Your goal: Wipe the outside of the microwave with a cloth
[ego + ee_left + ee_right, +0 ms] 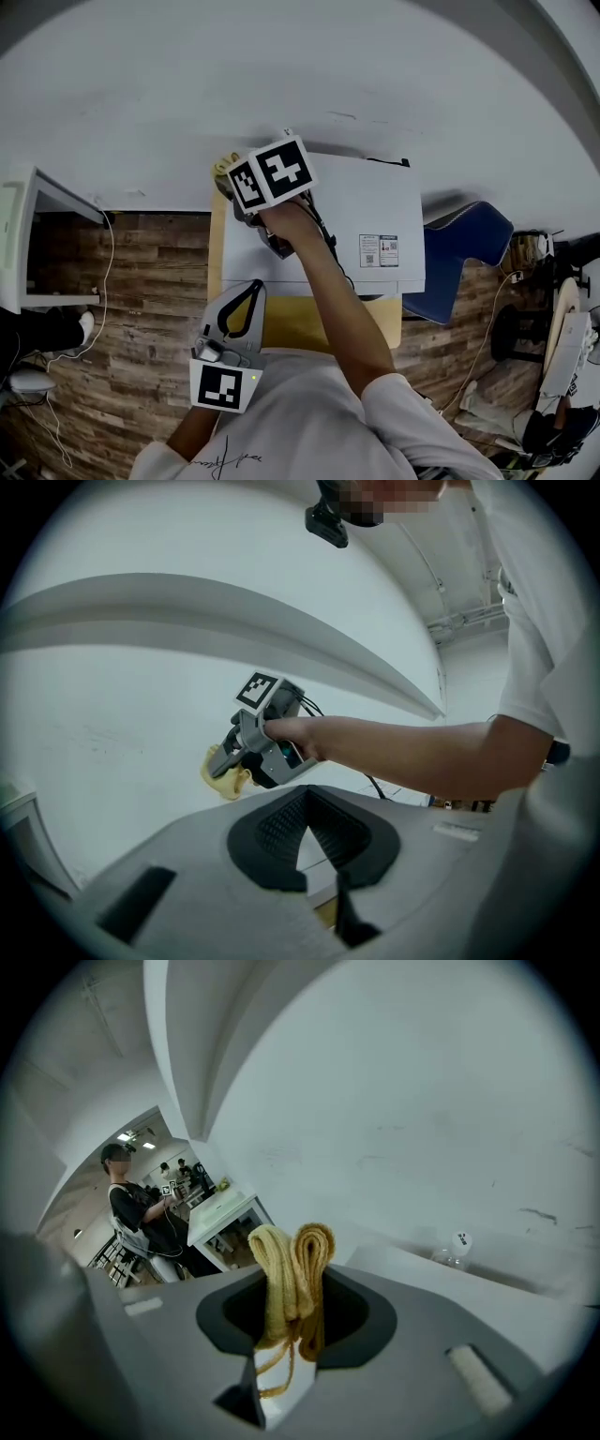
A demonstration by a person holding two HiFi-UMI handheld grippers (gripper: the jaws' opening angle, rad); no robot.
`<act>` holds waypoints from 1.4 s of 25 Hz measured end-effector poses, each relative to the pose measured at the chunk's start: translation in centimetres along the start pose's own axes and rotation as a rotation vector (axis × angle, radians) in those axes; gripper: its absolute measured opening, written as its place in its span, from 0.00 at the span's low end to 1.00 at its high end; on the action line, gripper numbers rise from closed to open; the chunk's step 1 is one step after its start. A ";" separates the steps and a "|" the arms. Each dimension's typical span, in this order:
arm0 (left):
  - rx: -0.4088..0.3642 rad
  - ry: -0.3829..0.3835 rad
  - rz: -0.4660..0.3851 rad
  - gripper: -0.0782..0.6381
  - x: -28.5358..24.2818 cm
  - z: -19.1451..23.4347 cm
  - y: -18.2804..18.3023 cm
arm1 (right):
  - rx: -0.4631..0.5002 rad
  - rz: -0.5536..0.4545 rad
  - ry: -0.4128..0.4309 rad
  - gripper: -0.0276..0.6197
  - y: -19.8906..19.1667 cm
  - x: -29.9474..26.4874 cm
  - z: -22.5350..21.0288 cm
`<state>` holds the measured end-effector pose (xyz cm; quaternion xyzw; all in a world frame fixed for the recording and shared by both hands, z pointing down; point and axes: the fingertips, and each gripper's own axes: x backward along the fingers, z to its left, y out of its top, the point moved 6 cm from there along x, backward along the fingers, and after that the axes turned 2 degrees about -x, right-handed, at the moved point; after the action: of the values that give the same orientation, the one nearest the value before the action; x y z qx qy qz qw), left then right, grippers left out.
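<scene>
The right gripper point(286, 1354) is pinching the soft, light yellow cloth point(292, 1269) by its bunched folds, a grip I judge firm enough for wiping, at the back left corner of the microwave point(370, 202); the left gripper point(319, 855) is hanging idle, jaws pressed together on nothing.

On the right gripper point(232, 180), the marker cube point(272, 173) covers nearly all the cloth point(223, 169); just a yellow edge peeks out past its far-left corner. The microwave point(375, 202) front is out of sight, and the forearm point(328, 291) behind that gripper crosses its top. The label point(378, 250) beside the arm is too small to read. Ahead of the jaws, the bottle point(453, 1249) shows only cap and shoulder.
</scene>
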<state>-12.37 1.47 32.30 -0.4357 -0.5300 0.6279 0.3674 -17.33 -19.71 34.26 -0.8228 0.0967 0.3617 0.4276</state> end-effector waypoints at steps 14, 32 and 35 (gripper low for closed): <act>0.013 -0.037 0.018 0.10 -1.5 -0.4 0.0 | -0.071 -0.086 -0.141 0.23 -4.8 11.9 -6.4; -0.007 -0.084 0.033 0.10 -2.2 -3.1 0.0 | -0.259 -0.122 -0.554 0.23 -13.3 28.5 -20.2; 0.001 -0.091 0.038 0.10 -2.2 -3.5 -0.2 | -0.273 -0.107 -0.606 0.23 -14.4 29.2 -21.7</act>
<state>-8.28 0.66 32.65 -0.4166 -0.5374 0.6542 0.3311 21.57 -23.25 31.69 -0.7313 -0.1276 0.5767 0.3411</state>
